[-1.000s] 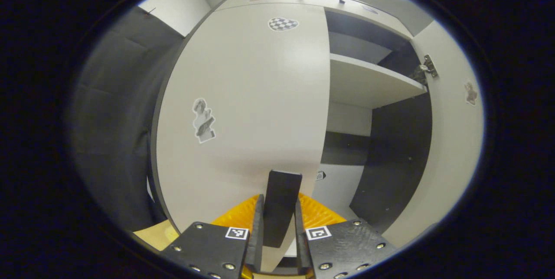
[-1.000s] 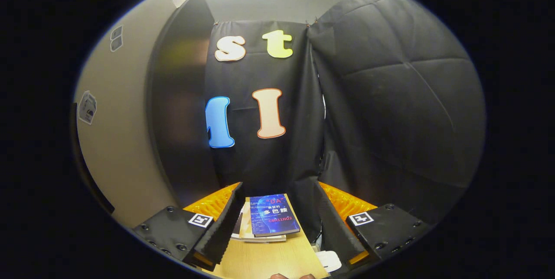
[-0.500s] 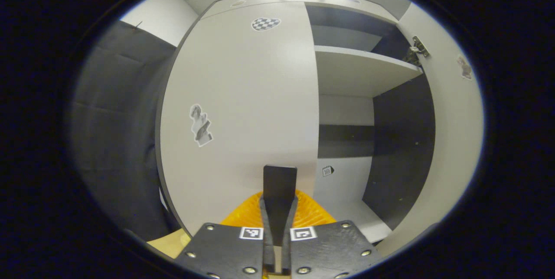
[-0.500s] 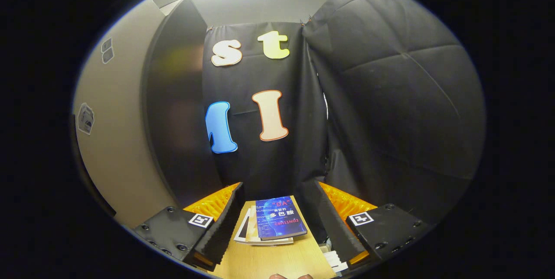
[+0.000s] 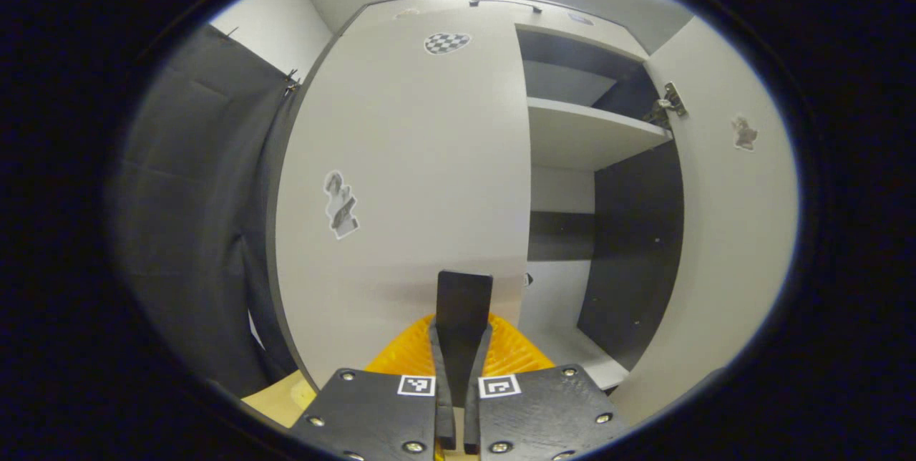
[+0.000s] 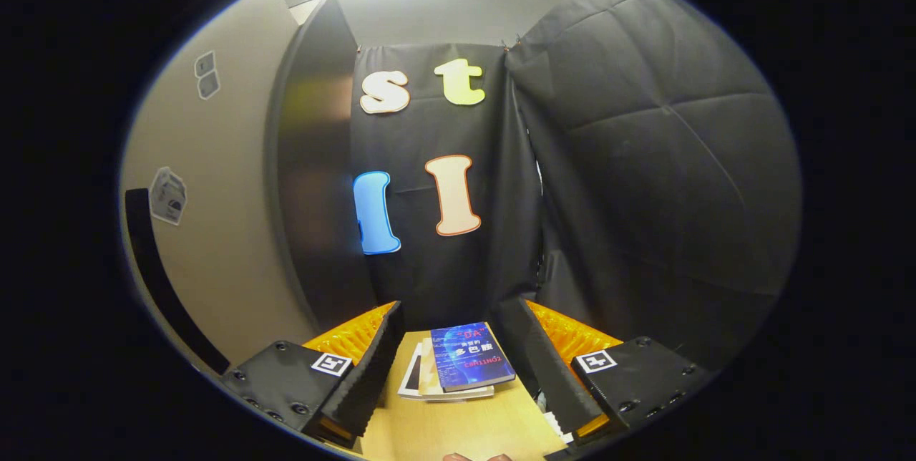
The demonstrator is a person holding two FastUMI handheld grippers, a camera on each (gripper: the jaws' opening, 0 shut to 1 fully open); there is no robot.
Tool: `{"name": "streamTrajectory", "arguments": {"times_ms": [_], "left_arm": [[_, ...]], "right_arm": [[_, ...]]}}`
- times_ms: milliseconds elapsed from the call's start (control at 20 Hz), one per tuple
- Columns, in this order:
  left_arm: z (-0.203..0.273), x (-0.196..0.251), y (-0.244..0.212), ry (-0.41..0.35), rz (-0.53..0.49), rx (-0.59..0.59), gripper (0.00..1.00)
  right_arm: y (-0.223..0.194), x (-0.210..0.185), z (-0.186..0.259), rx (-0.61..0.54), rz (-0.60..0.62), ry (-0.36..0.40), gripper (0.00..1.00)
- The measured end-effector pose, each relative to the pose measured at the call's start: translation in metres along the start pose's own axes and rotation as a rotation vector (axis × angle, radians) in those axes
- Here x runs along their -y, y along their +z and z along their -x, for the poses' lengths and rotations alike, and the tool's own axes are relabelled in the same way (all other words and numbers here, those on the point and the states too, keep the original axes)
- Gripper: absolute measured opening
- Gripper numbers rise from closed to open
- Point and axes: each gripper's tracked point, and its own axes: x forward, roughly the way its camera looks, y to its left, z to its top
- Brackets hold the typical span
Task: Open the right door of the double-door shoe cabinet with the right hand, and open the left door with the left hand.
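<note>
Left gripper view, cabinet: the double-door shoe cabinet [image 5: 572, 160] stands ahead, its right door [image 5: 723, 232] swung wide so that the shelf [image 5: 587, 135] and dark interior show.
Left gripper view, left door: the left door [image 5: 408, 182] is flush and closed, bearing a checkered sticker [image 5: 446, 42] near the top and a figure sticker [image 5: 340, 204] midway.
Left gripper view, left hand-held gripper: the left hand-held gripper [image 5: 463, 296] has its fingers pressed together with no visible gap, tips aimed at the lower free edge of the left door. Whether the tips touch the panel cannot be told.
Left gripper view, judgement: the clenched posture at the inner edge suggests hooking or prising the door outward; that step looks not yet done.
Right gripper view, right hand-held gripper: the right hand-held gripper [image 6: 447, 346] is spread wide and holds nothing.
Right gripper view, surroundings: it points away from the cabinet, over a wooden counter [image 6: 458, 432] carrying a blue book [image 6: 472, 357] on a small stack of books. The opened door's pale face lies at the left.
Right gripper view, judgement: the right-hand share appears complete, hence the released, idle position.
</note>
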Motion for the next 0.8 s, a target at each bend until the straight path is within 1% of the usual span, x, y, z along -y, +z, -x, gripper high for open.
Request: {"name": "streamTrajectory", "arguments": {"times_ms": [200, 500, 650, 800], "left_arm": [[0.007, -0.002, 0.01, -0.072, 0.022, -0.014, 0.07], [0.015, 0.0, 0.023, -0.141, 0.033, -0.018, 0.06], [0.02, -0.004, 0.024, -0.164, 0.04, -0.011, 0.07], [0.027, -0.01, 0.024, -0.198, 0.012, 0.014, 0.07]], "right_arm": [[-0.001, -0.019, 0.041, 0.009, -0.006, -0.037, 0.98], [-0.006, -0.048, 0.098, 0.004, 0.015, -0.074, 0.98], [-0.013, -0.059, 0.127, 0.003, 0.04, -0.087, 0.98], [-0.022, -0.065, 0.149, 0.005, 0.049, -0.11, 0.98]]}}
